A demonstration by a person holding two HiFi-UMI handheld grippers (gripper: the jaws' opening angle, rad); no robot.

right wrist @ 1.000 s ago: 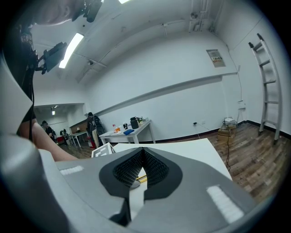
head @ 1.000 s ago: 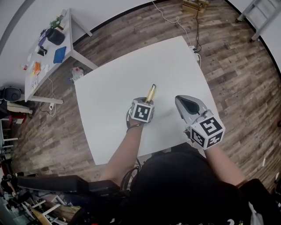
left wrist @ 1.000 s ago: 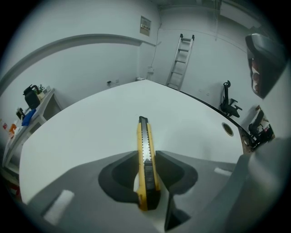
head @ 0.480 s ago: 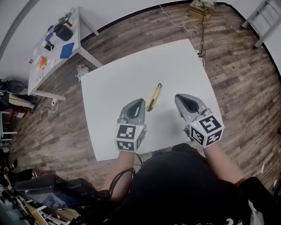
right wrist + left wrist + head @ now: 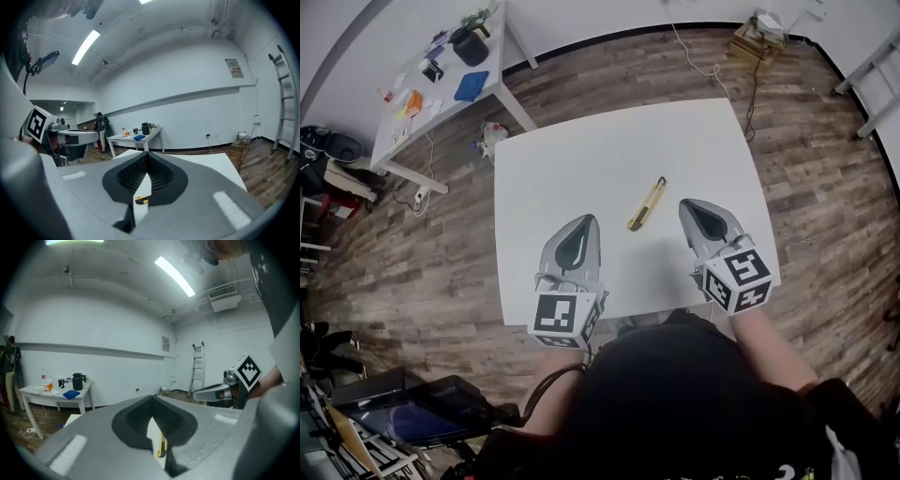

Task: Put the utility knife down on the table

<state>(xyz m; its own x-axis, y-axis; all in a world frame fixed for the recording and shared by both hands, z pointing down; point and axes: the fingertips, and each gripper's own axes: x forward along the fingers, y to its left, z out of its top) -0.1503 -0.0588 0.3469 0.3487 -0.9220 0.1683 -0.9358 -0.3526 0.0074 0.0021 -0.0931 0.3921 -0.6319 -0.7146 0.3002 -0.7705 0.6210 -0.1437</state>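
Observation:
A yellow and black utility knife [image 5: 647, 203] lies flat on the white table [image 5: 581, 155], pointing away to the right, with nothing touching it. My left gripper [image 5: 586, 221] hangs over the near table edge, left of the knife, jaws shut and empty. On the other side of the knife, at the near right, my right gripper [image 5: 688, 203] is also shut and empty. In the left gripper view the knife [image 5: 161, 446] shows through the slit under the jaw tips of the left gripper [image 5: 151, 398]. The knife's end [image 5: 142, 200] shows the same way below the right gripper [image 5: 147, 155].
A side table [image 5: 441, 84] with small items stands at the far left on the wood floor. A box [image 5: 764, 28] and cables lie beyond the table's far right corner. A ladder [image 5: 872, 61] stands at the far right.
The left gripper let go of the knife, which now lies on the table. That gripper drew back toward the near edge. The right gripper hardly moved.

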